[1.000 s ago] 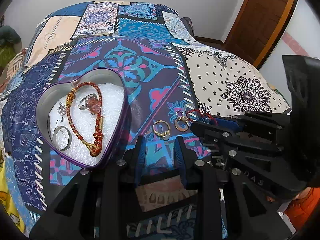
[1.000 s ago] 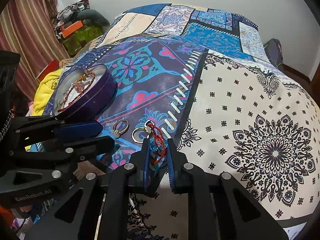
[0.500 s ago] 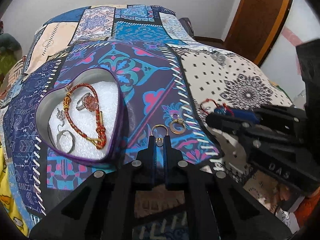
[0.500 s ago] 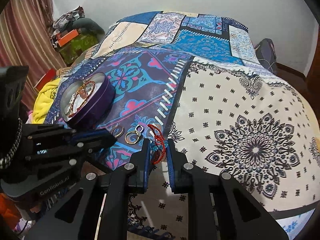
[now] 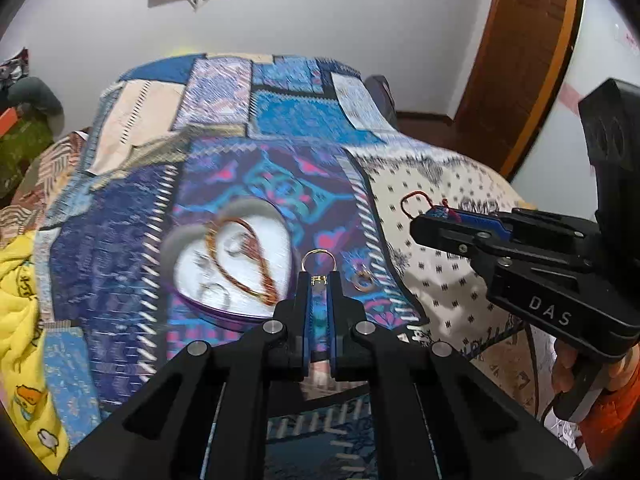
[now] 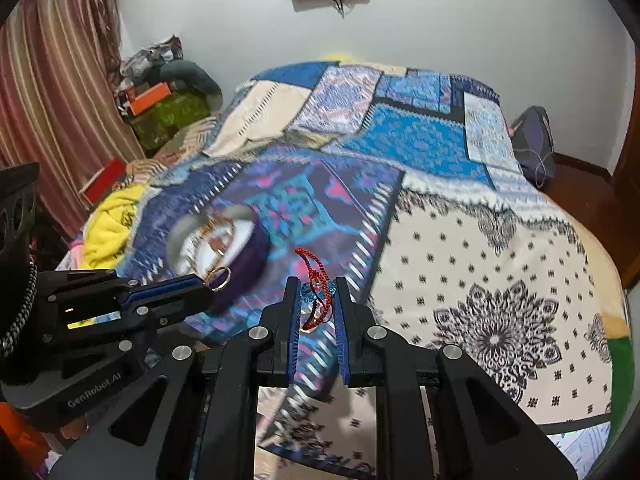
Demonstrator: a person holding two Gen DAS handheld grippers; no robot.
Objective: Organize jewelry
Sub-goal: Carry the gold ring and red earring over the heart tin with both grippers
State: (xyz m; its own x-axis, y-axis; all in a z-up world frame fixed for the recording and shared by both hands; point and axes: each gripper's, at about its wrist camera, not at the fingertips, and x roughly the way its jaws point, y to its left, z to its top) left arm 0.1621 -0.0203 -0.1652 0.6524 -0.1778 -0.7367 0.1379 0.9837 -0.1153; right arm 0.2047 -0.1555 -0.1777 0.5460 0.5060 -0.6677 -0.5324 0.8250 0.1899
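Left gripper [image 5: 319, 280]: jaws nearly closed, pinching a gold hoop earring [image 5: 318, 261] at frame centre, raised above the patchwork bedspread [image 5: 280, 128]. Right gripper [image 6: 316, 292]: narrowly parted, clamping a red cord bracelet [image 6: 314, 280] with blue beads, frame centre. Heart-shaped tin [image 5: 230, 264], centre left, holds braided bracelet and rings. Second gold earring [image 5: 363, 281] lies right of tin on the bedspread.

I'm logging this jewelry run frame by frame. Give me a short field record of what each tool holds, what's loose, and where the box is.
left tool: shut on gold hoop earring, lifted off the bedspread
right tool: shut on red string bracelet with a blue bead
loose item: second gold earring lying on the patchwork bedspread
box: heart-shaped tin, open, left of the left tool
box contents: red-gold cord bracelet; other small pieces blurred
image quality: motion blur
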